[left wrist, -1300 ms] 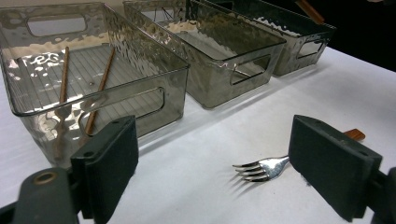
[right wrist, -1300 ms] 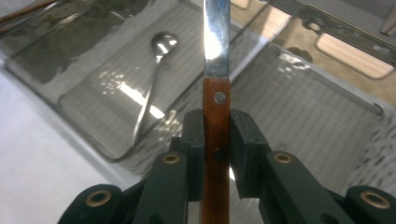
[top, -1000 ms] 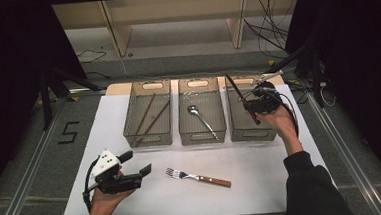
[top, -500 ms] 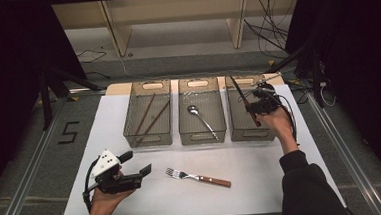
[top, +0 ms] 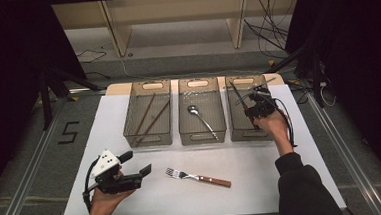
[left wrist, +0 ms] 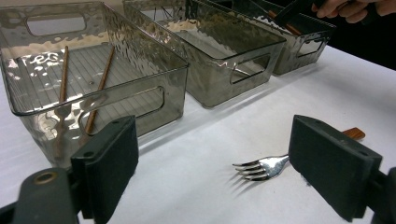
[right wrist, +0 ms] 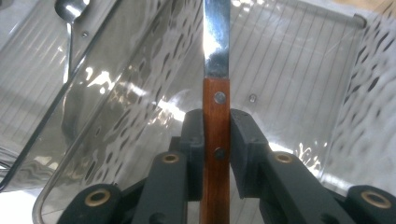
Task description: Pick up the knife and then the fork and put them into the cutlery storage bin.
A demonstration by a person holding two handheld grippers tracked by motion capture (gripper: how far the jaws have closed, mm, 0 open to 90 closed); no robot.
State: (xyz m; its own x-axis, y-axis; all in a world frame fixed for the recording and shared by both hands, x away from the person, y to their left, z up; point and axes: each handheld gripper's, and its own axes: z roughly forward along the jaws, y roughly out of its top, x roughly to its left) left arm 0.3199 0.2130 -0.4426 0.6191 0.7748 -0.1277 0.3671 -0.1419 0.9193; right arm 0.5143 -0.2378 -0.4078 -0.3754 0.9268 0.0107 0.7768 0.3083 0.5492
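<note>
Right gripper view: the knife (right wrist: pixel 216 88) is sitting clamped by its wooden handle between the closed jaws of the right gripper (right wrist: pixel 216 154), its blade pointing into the right-hand bin (right wrist: pixel 327 60). High view: the left gripper (top: pixel 134 167) is resting on the table (top: pixel 263 183) with jaws standing apart, holding nothing, near the fork (top: pixel 198 177).

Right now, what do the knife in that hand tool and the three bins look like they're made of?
The knife seems to have a polished steel blade, mirror-bright, and a reddish-brown handle that looks like varnished wood, with two metal rivets. The bins look like smoky, see-through plastic: a rippled, glossy wall and a ribbed floor, though tinted glass can't be ruled out.
</note>
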